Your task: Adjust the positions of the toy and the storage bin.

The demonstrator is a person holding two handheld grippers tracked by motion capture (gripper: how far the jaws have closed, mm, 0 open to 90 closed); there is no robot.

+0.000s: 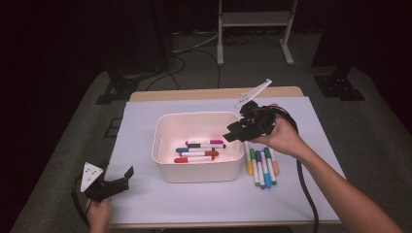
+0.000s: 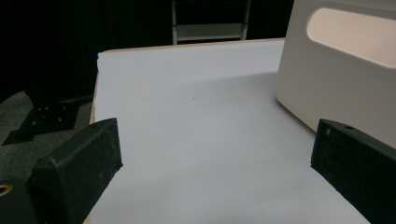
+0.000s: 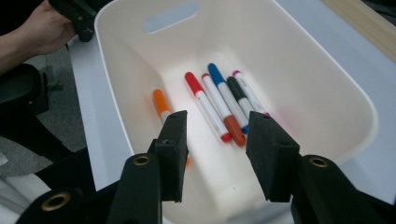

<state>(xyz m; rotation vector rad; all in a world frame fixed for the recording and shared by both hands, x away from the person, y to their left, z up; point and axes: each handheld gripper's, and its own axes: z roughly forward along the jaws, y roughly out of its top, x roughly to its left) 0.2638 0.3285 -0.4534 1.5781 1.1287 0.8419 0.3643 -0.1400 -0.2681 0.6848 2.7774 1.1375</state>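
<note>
On the white table (image 1: 145, 194), several markers (image 3: 219, 105) are binned (image 1: 160, 145); five (image 1: 261, 167) are left; the right gripper (image 3: 215, 154) is parted, empty.

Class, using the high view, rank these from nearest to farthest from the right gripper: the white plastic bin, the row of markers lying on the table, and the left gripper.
1. White plastic bin: the right gripper hangs over its right rim.
2. Row of markers lying on the table: just right of the bin, below the hand.
3. Left gripper: far off at the table's near left corner.
</note>
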